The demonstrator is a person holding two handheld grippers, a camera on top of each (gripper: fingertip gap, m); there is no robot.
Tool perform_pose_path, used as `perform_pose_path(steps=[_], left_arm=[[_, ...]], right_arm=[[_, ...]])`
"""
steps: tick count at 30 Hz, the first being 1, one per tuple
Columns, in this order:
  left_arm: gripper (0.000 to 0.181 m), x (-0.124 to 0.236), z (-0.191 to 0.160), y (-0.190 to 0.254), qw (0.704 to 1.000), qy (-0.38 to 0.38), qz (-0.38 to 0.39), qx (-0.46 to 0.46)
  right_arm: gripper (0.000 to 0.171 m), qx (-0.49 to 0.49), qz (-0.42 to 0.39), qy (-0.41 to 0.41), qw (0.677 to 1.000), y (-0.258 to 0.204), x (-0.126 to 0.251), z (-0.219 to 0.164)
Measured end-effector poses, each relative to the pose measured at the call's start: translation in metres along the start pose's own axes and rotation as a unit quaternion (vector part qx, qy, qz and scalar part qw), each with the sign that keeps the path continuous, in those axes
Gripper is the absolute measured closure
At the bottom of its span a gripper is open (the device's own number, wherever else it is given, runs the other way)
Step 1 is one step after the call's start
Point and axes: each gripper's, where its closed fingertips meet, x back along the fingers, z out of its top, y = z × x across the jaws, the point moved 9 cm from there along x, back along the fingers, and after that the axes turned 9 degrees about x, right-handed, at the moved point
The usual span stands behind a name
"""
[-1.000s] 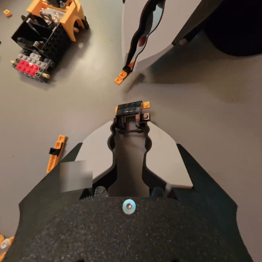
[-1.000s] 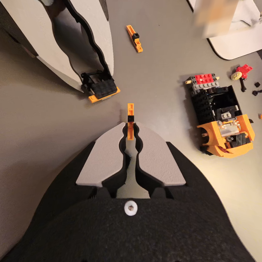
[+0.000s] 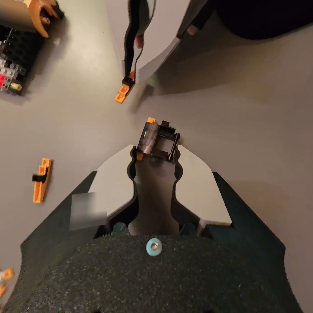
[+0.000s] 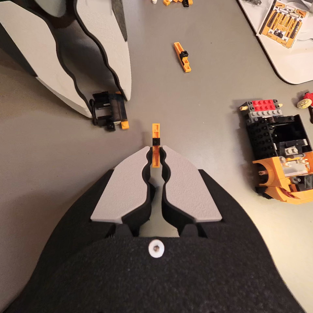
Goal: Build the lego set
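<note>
Your left gripper (image 3: 155,152) was clamped on the small black-and-smoky-clear hinged lego assembly (image 3: 156,138) at frame centre. Your right gripper (image 4: 155,149) pinched the narrow orange lego strip with a black clip (image 4: 155,145), centre of its view. The half-built orange-and-black lego car (image 4: 279,152) sat at right. You did well to square both pieces before pressing, judging by the tilt.

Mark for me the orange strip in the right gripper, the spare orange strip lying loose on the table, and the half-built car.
orange strip (image 4: 155,157), right wrist view, on its orange body between the fingers.
spare orange strip (image 4: 182,56), right wrist view, beside its black clip.
half-built car (image 4: 260,105), right wrist view, on the red plate at its far end.
</note>
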Motion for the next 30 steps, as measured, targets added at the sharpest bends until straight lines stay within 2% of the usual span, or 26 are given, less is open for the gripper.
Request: perform_pose_path(steps=[4,6,9,14,21,26,30], left_arm=[[0.139,0.007,-0.001,0.0,0.994,-0.036,0.076,0.068],[0.139,0.008,-0.002,0.004,0.993,-0.046,0.071,0.08],[0.127,0.012,-0.001,0.011,0.996,-0.056,0.019,0.072],[0.14,0.029,0.001,-0.007,0.996,0.015,-0.023,0.079],[0.146,0.022,0.002,-0.015,0.985,0.141,-0.076,0.056],[0.149,0.021,0.006,0.0,0.986,0.154,-0.044,-0.041],[0.156,0.02,0.006,0.005,0.985,0.155,-0.051,-0.05]], right_arm=[[0.163,-0.01,-0.001,0.006,1.0,0.001,0.0,0.0],[0.163,-0.01,-0.001,0.005,1.0,0.001,0.0,0.0],[0.163,-0.009,0.0,0.006,1.0,0.0,-0.001,0.0],[0.163,-0.008,0.008,0.013,1.0,-0.002,-0.002,0.003],[0.163,0.016,0.046,0.081,0.996,-0.015,0.002,0.017],[0.163,0.025,0.083,0.115,0.99,-0.025,0.002,0.025],[0.163,0.032,0.093,0.111,0.989,-0.029,-0.001,0.024]])
